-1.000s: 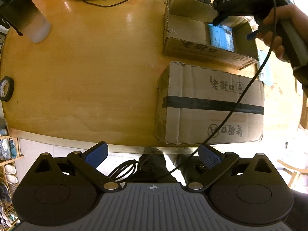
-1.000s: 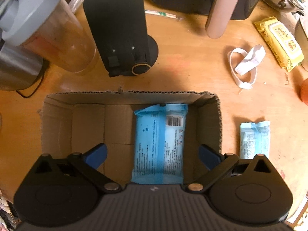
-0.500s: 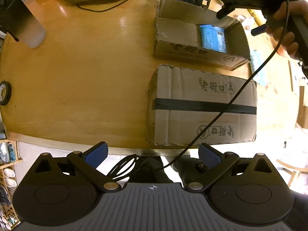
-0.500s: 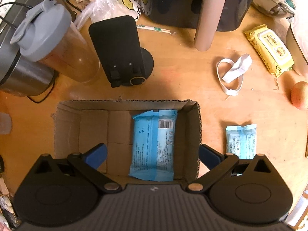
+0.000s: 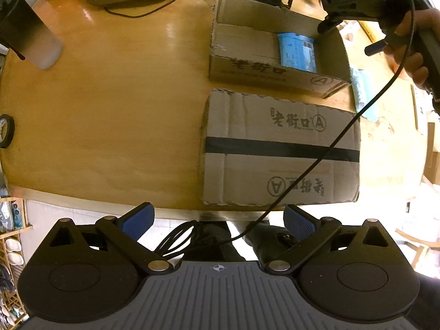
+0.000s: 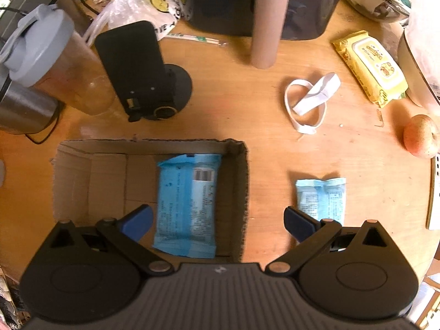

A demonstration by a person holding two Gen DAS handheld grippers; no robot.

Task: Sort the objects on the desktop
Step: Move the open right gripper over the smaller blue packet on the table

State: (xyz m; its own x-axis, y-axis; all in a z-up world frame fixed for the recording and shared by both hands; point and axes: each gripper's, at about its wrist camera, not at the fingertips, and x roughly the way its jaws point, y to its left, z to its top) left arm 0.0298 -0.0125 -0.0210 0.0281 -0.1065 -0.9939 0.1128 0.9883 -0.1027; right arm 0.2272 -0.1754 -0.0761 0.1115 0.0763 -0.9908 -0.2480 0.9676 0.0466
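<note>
An open cardboard box [image 6: 71, 181] holds a blue tissue pack [image 6: 187, 203]; both also show in the left wrist view, the box [image 5: 247, 68] and the pack [image 5: 297, 51]. A smaller light-blue pack [image 6: 320, 199] lies on the table right of the box. My right gripper [image 6: 217, 221] is open and empty, held above the box's right side. My left gripper [image 5: 217, 221] is open and empty, off the table's near edge. A closed taped cardboard box [image 5: 280, 148] lies in front of it.
On the round wooden table: a yellow wipes pack [image 6: 370, 66], a white strap [image 6: 310, 101], an apple [image 6: 420, 136], a black stand [image 6: 140, 74], a lidded shaker cup [image 6: 49, 60], a tall cylinder [image 6: 268, 19]. A tape roll [image 5: 5, 130] lies at the left edge.
My right gripper has risen and shifted right, away from the tissue pack in the box. My left gripper has pulled back slightly. Both stay open.
</note>
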